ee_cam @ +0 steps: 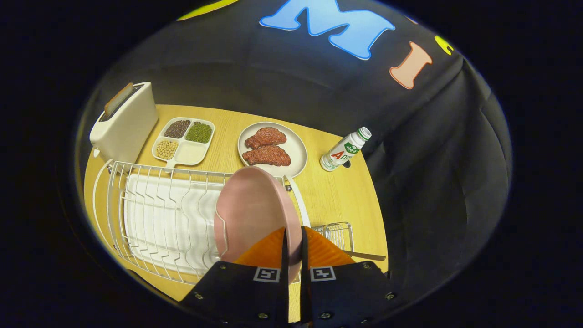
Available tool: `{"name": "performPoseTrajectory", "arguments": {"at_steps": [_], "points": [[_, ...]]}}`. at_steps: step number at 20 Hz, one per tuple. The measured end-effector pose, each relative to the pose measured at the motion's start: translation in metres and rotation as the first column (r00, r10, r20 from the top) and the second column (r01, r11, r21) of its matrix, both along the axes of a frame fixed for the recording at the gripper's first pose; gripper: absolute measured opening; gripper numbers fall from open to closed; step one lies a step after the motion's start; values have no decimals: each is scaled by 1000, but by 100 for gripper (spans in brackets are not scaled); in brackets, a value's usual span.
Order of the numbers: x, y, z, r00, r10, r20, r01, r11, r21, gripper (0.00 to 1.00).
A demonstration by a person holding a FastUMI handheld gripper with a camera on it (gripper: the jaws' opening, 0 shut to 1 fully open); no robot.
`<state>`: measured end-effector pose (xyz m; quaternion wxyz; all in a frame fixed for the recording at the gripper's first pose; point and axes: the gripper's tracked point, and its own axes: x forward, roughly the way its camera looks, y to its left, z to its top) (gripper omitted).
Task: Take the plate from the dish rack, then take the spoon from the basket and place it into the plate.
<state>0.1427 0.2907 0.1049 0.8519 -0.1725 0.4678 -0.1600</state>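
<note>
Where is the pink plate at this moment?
In the gripper view the pink plate stands on edge at the right end of the white dish rack, its rim clamped between the closed jaws of the gripper, near the wire basket.

One pink plate (248, 209) is standing on edge between the fingers (268, 250), both pressing its rim. One white dish rack (155, 218) is lying beside them. One small wire basket (338, 233) is holding one spoon (364, 256). Beyond the fingers, one toaster (125, 123), one four-compartment tray (184, 141), one bottle (345, 149) and one white plate (296, 150) bearing two meat pieces (266, 146) are sitting on the desk (337, 196).
</note>
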Motion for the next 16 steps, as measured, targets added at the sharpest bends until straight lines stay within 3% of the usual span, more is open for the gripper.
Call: {"name": "performPoseTrajectory", "arguments": {"at_steps": [2, 3, 9, 16], "points": [[3, 8, 7, 1000, 23, 8, -23, 999, -34, 10], [3, 8, 10, 999, 33, 0, -33, 998, -56, 3], [13, -8, 48, 999, 17, 30, -11, 984, -176, 3], [0, -27, 77, 998, -7, 69, 14, 995, -96, 3]]}}
